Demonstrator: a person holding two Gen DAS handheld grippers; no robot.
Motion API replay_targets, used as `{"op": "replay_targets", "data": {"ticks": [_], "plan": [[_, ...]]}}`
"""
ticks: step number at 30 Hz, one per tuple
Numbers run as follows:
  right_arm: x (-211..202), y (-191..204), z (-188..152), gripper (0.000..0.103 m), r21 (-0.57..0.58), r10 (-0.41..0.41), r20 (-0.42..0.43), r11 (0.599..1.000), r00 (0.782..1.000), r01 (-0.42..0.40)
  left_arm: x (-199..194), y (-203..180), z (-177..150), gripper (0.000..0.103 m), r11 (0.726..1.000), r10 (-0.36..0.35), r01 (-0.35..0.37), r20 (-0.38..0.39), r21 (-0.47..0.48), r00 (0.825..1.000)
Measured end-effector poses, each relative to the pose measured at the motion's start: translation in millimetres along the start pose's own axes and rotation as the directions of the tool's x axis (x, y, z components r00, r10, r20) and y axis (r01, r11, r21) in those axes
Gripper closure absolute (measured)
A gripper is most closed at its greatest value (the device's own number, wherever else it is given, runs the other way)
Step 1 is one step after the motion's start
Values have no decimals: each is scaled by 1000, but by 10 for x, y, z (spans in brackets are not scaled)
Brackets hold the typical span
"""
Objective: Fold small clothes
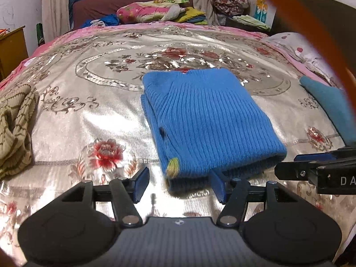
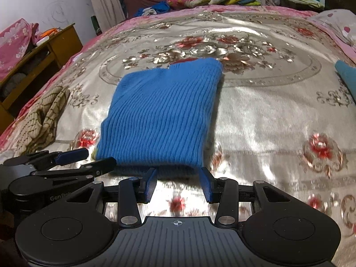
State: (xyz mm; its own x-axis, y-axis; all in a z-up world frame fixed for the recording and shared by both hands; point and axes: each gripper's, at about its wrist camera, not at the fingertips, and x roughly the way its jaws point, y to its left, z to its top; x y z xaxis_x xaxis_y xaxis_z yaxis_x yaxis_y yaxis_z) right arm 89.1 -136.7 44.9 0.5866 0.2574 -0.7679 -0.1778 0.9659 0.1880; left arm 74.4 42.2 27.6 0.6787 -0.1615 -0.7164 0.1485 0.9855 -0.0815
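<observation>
A blue ribbed knit garment [image 1: 207, 120] lies folded flat on the shiny floral bedspread [image 1: 89, 115]. In the left wrist view my left gripper [image 1: 180, 184] stands open at its near left corner; the corner lies loosely between the jaws, and the pads do not press on it. To the right, my right gripper [image 1: 296, 164] is at the near right corner. In the right wrist view the garment [image 2: 162, 115] ends just ahead of my right gripper [image 2: 179, 183], whose jaws are open with bedspread [image 2: 267, 115] showing between them. My left gripper [image 2: 89, 159] is beside it on the left.
A crumpled beige patterned garment [image 1: 15, 122] [image 2: 42, 120] lies at the bed's left side. A teal cloth [image 1: 329, 102] [image 2: 347, 75] lies at the right. Pillows and bedding [image 1: 151, 11] are piled at the far end. A wooden cabinet [image 2: 40, 55] stands left of the bed.
</observation>
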Motion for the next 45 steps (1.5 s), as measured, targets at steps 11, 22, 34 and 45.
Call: {"op": "replay_targets", "data": {"ticks": [11, 22, 34, 45], "plan": [[-32, 32, -185, 57, 13, 0, -9, 1000, 1000, 1, -132, -119, -108, 30, 1000, 1, -2, 13, 9, 1000], [-65, -24, -367, 53, 43, -19, -16, 999, 1000, 20, -217, -268, -228, 14, 998, 55, -56, 14, 42, 998], [-148, -63, -517, 51, 69, -30, -15, 997, 999, 31, -283, -343, -328, 8, 994, 96, -96, 7, 45, 995], [-227, -78, -597, 48, 80, -44, -8, 996, 999, 45, -321, -344, -400, 6, 996, 92, -92, -2, 16, 996]]}}
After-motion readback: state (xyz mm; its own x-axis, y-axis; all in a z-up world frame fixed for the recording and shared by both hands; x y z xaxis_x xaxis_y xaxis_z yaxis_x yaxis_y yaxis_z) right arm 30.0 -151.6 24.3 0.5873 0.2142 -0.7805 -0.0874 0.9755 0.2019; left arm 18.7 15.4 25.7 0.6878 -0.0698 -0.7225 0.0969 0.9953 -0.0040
